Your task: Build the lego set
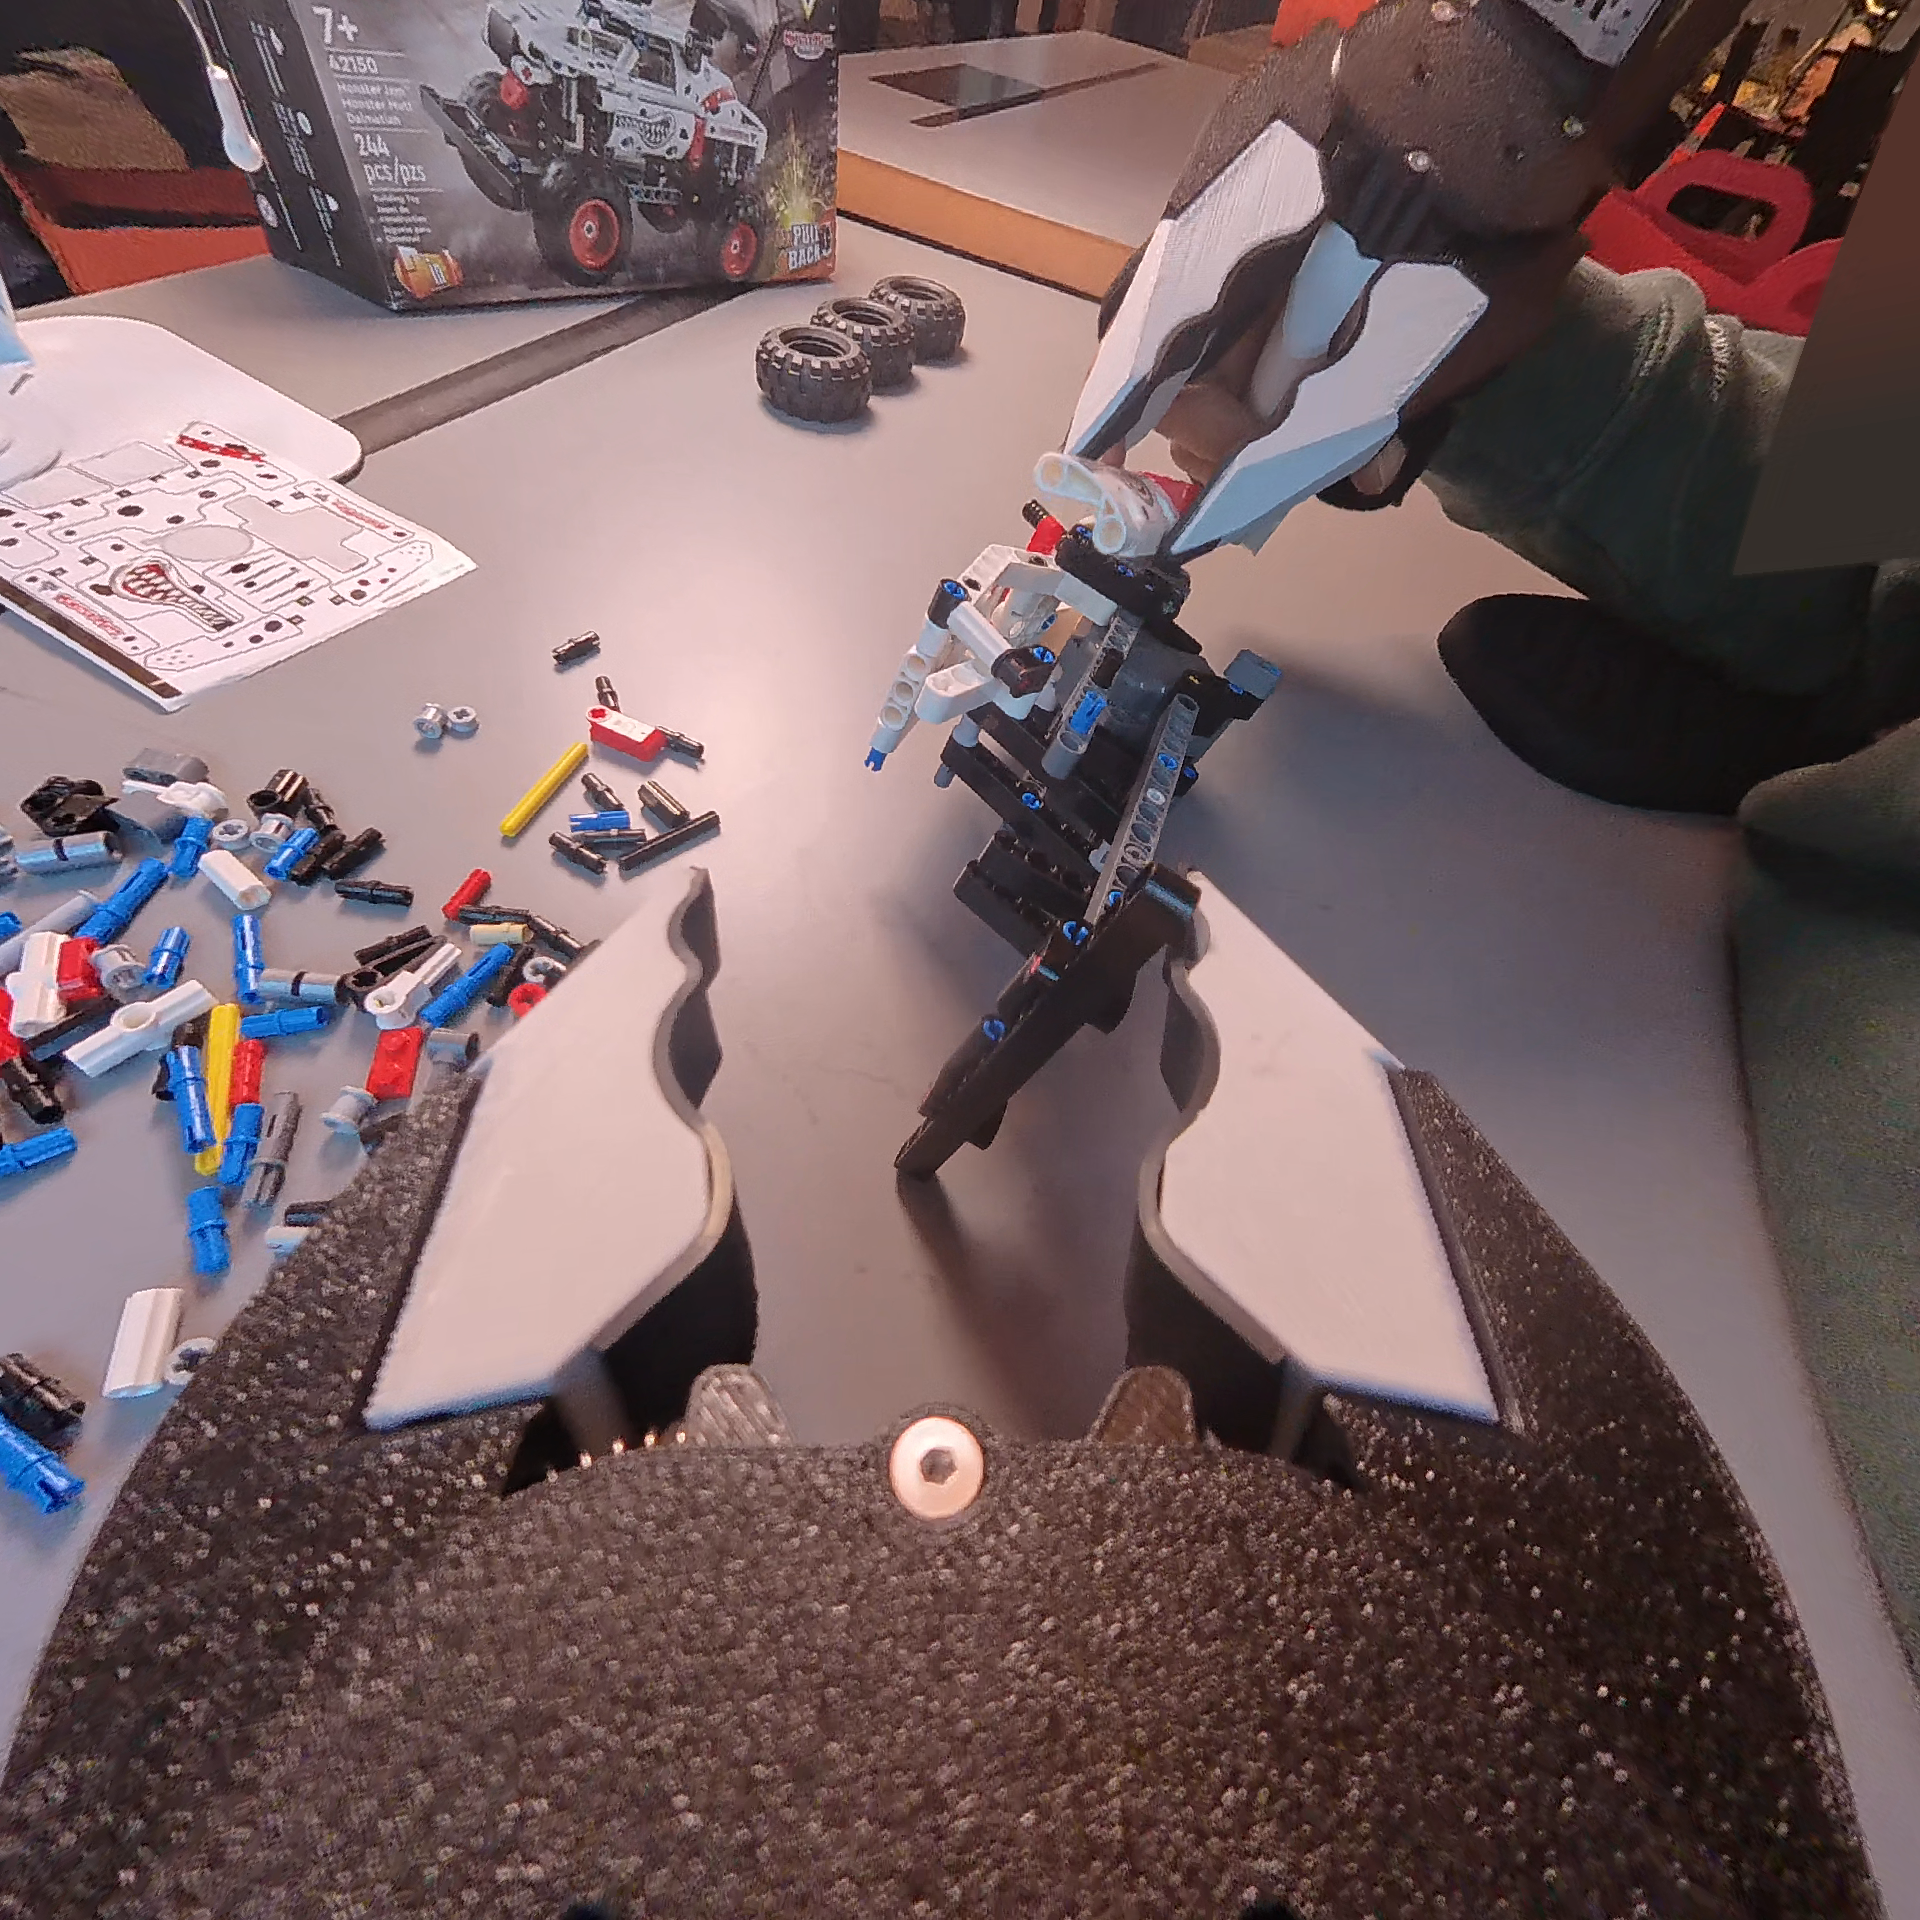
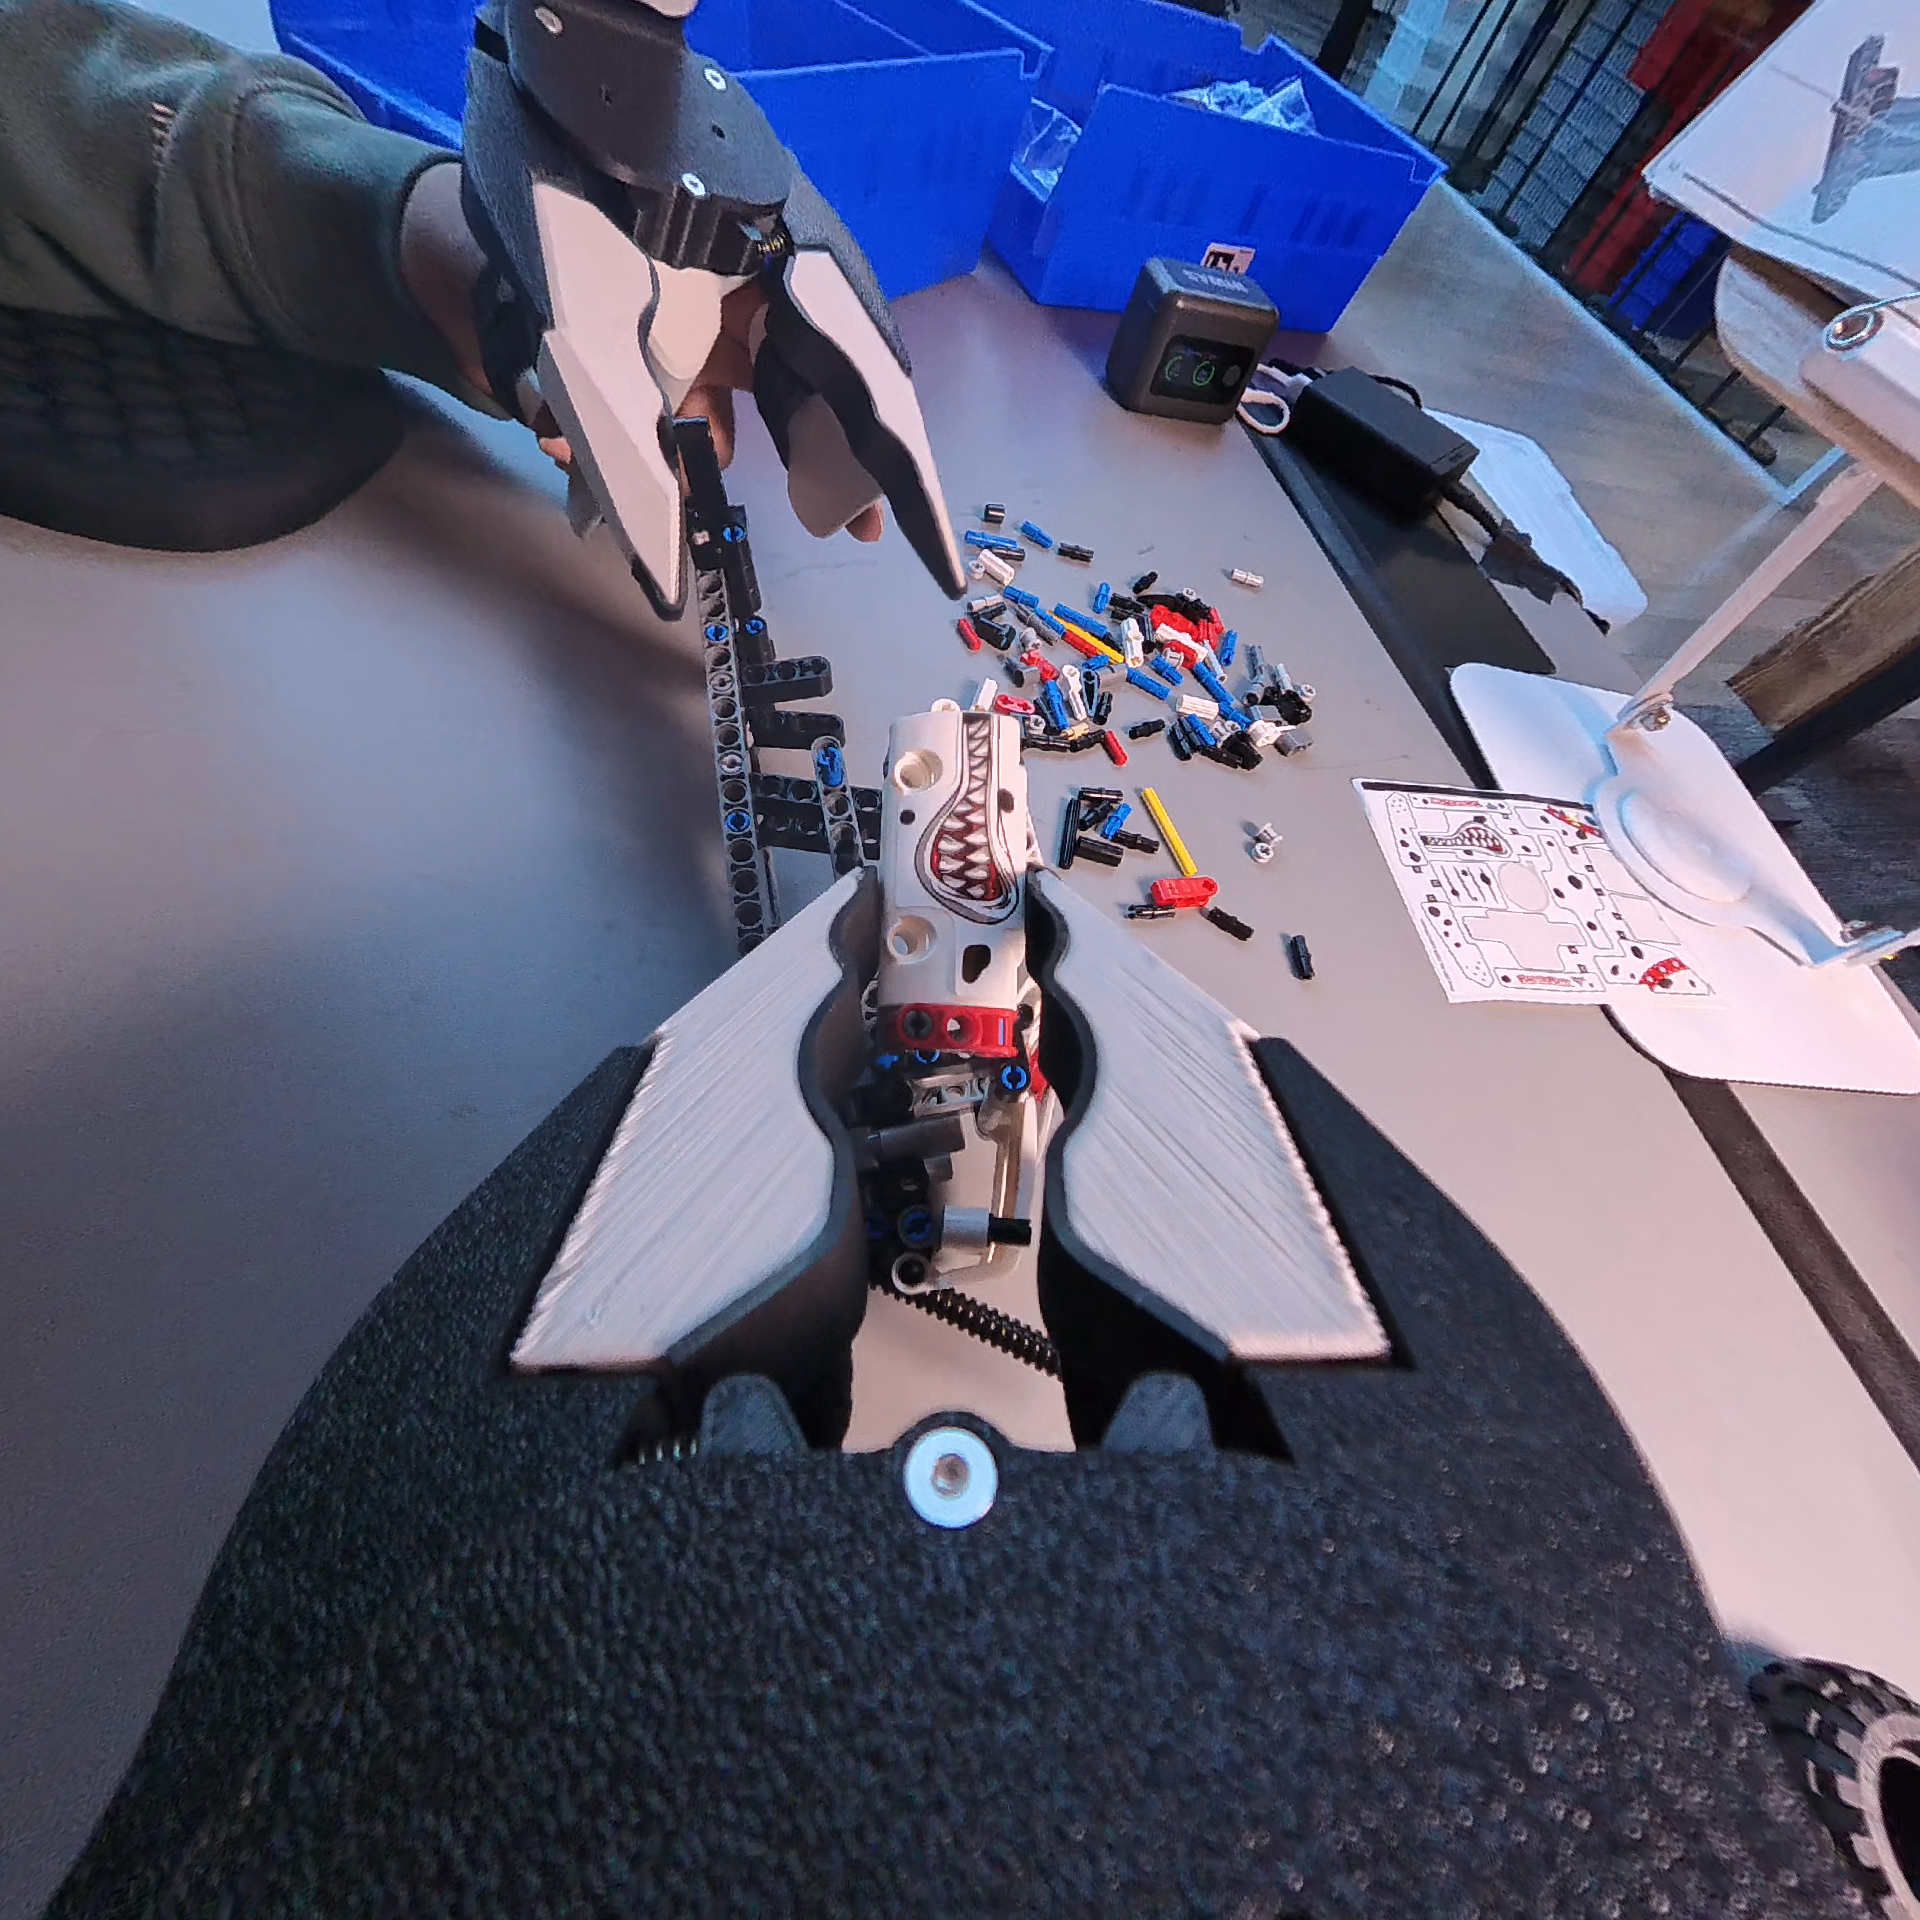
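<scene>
My right gripper clamped on the truck chassis's white front end, my left gripper spread wide, one finger touching its black tail.

The half-built model stands tilted on the surface. Left of the model lies the heap of loose pieces. Behind the heap lies the sticker sheet. Behind the model stand three tyres, with the box behind them.
</scene>
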